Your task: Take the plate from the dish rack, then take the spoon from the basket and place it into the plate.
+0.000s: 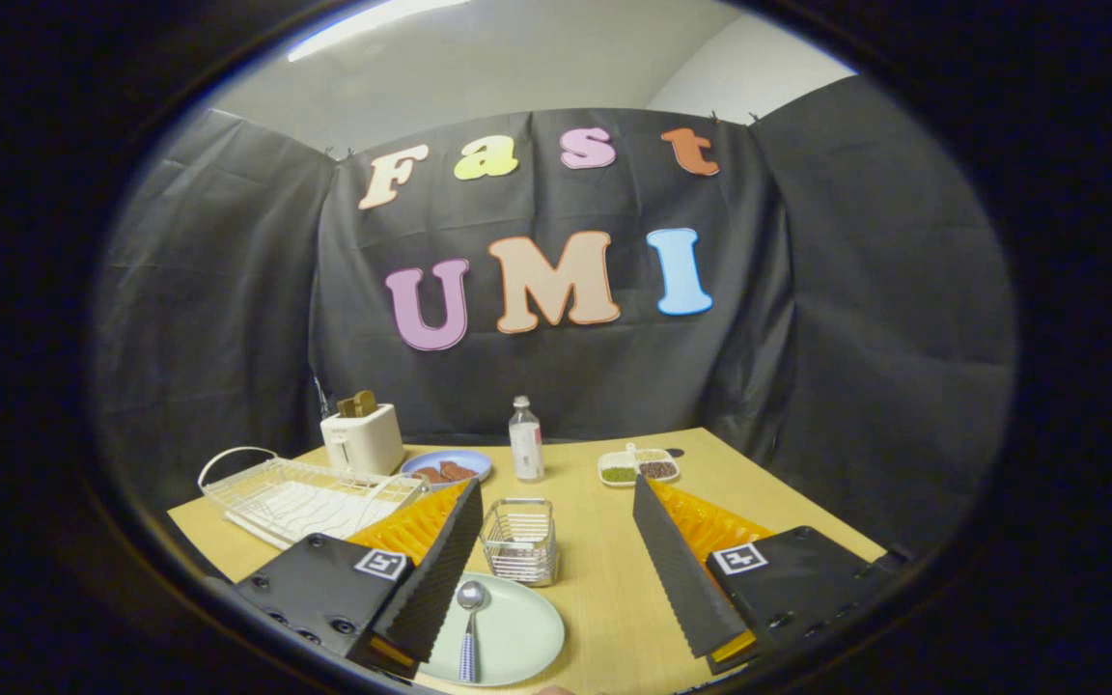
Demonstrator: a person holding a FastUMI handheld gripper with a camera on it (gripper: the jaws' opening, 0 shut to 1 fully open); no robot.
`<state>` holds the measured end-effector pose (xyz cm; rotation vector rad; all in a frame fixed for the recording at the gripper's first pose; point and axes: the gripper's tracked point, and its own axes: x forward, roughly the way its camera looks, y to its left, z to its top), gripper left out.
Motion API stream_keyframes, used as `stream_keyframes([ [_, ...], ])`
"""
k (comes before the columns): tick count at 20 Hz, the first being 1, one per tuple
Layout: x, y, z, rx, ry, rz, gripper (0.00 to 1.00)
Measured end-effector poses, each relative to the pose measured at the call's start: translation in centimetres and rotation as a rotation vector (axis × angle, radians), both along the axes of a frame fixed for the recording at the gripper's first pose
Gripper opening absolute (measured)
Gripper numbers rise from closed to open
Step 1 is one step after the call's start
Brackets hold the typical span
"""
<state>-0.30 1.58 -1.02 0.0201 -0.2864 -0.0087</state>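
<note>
One spoon (470, 618) rests in the plate (517, 632).
Your gripper (556, 579) fingers stand wide apart, holding nothing; the basket (519, 541) sits just beyond the plate, dish rack (305, 497) far left.

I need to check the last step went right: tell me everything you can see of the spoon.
The spoon looks like shiny metal at the bowl, with a patterned handle. It lies flat in the pale green plate, bowl pointing toward the wire basket beyond it, handle toward the camera. It sits just beside one finger of the open gripper; neither finger touches it.
</note>
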Motion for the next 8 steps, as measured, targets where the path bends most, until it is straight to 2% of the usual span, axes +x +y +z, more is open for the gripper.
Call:
stream_keyframes([
  [8,-0.3,1.8,-0.4,-0.033,0.149,0.011,0.98],
])
